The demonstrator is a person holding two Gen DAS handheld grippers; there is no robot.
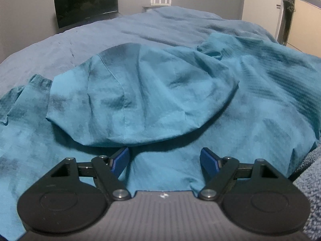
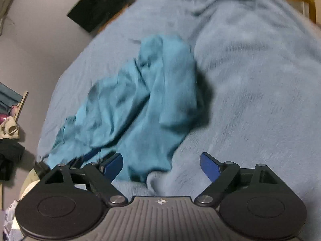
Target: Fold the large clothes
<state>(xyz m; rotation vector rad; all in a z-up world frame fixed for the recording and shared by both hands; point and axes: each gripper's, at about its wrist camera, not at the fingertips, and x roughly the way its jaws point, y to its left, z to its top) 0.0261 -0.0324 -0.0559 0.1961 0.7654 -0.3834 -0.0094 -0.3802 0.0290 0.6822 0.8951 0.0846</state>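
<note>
Nearest in the left wrist view, the left gripper (image 1: 164, 158) hung with its blue pads well apart and nothing between them, just above the teal garment (image 1: 156, 104). A folded flap of that garment lay just beyond the fingertips, with more teal cloth spreading left and right over the blue bedspread (image 1: 140, 30). In the right wrist view, the right gripper (image 2: 161, 163) also stood with its jaws wide apart and gripped nothing; the garment's near edge lay beside its left pad (image 2: 113, 165). Farther off, a dark screen (image 1: 86, 2) leaned against the grey wall.
</note>
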